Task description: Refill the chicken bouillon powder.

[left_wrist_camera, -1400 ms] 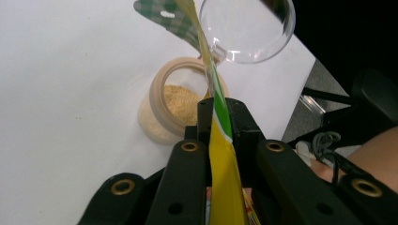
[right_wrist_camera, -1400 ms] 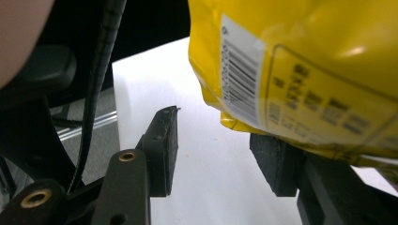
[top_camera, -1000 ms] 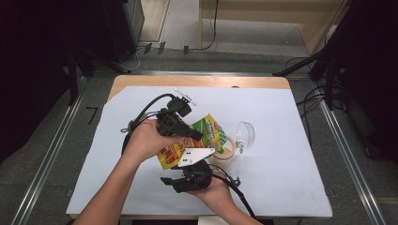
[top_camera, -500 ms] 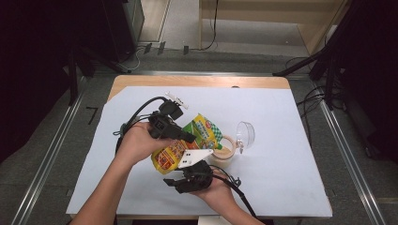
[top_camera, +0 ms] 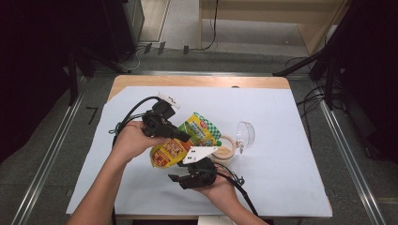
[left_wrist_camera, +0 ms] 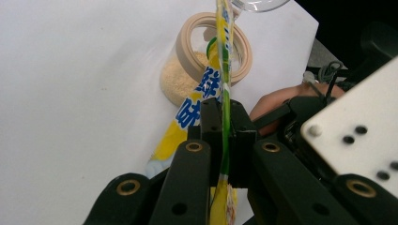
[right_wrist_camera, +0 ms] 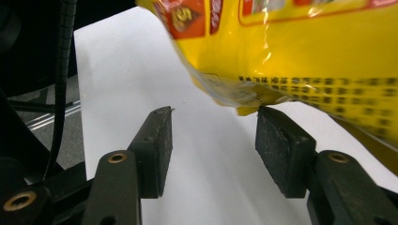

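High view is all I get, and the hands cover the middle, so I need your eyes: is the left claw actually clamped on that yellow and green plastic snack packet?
Observer: Yes. The left claw is shut on the thin edge of the yellow and green plastic packet, with a pad on each side.
Operator: What lies just beyond it?
Observer: A clear round jar with a beige rim, its mouth open, part full of tan powder.
Operator: And the other hand?
Observer: The right claw is open with nothing between its pads. The packet's lower corner hangs right at one jaw tip; I cannot tell whether it touches.
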Action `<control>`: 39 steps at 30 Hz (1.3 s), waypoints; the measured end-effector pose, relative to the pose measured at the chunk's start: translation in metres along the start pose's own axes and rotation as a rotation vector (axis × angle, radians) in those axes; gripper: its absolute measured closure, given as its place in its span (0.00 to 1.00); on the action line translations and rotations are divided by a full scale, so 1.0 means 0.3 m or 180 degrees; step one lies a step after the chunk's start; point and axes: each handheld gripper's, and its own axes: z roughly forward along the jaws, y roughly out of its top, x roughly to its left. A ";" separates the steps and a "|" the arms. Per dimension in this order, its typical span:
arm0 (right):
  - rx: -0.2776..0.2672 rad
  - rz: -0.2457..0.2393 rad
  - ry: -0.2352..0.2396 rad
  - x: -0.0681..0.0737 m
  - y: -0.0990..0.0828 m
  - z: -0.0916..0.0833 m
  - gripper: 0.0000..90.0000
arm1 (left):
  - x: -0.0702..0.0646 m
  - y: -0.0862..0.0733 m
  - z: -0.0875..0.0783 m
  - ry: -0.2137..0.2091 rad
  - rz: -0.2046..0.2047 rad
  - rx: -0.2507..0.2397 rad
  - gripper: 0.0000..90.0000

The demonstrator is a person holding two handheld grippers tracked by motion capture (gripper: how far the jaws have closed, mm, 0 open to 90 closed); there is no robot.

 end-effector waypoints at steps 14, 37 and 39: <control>-0.0086 0.0042 -0.0009 0.000 0.007 -0.042 0.53 | 0.023 -0.022 -0.047 -0.0206 0.0113 -0.0171 1.00; -0.0209 0.0059 -0.0080 0.011 -0.010 -0.179 0.52 | 0.122 -0.059 -0.122 -0.0054 -0.0170 -0.0734 1.00; -0.0216 0.0078 -0.0091 0.008 -0.015 -0.187 0.52 | 0.145 -0.064 -0.118 0.0022 -0.0193 -0.0827 1.00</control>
